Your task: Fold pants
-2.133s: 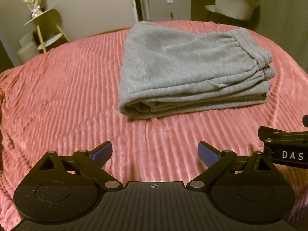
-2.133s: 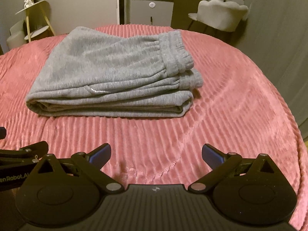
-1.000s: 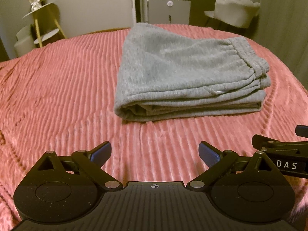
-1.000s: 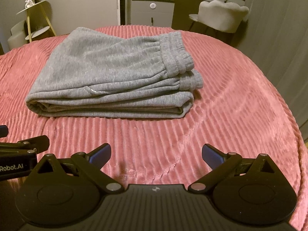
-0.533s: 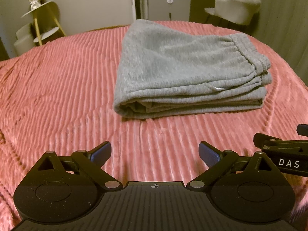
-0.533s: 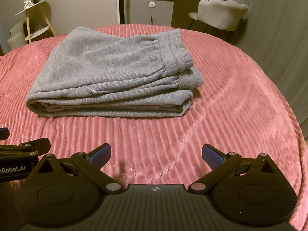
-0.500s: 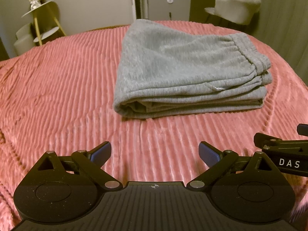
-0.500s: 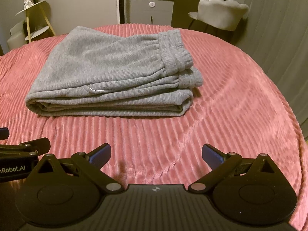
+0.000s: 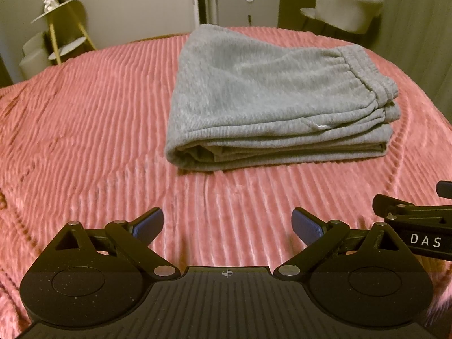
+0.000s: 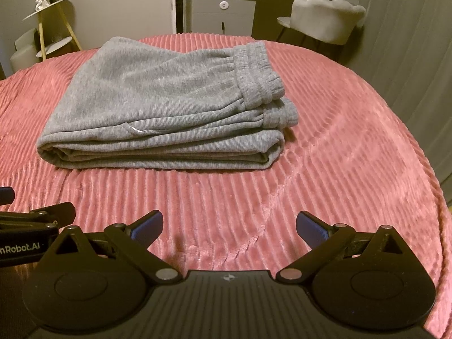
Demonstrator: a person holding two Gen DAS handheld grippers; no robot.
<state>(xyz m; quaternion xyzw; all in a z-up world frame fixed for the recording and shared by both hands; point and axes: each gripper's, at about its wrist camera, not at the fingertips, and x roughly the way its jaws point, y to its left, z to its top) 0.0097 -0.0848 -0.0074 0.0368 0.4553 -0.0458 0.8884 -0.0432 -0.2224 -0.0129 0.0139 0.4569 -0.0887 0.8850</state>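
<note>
Nearest, the left claw (image 9: 227,223) and right claw (image 10: 229,226) hover wide apart, holding nothing, above the pink bed cover (image 10: 353,152). Beyond lie the grey pants (image 10: 158,113), folded into a thick, soft, floppy stack; it probably handles best pinched at the rounded fold edge.

Fleecy grey pants (image 10: 158,107), ribbed plush bedspread (image 10: 339,152)

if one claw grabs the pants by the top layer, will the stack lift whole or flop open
Probably flop open: the pants are soft knit in loose stacked layers, nothing binding them. The thick pile looks fairly heavy for cloth, so lower layers would likely sag. Pushed, it may drag and bunch on the ribbed bedspread rather than slide.
</note>
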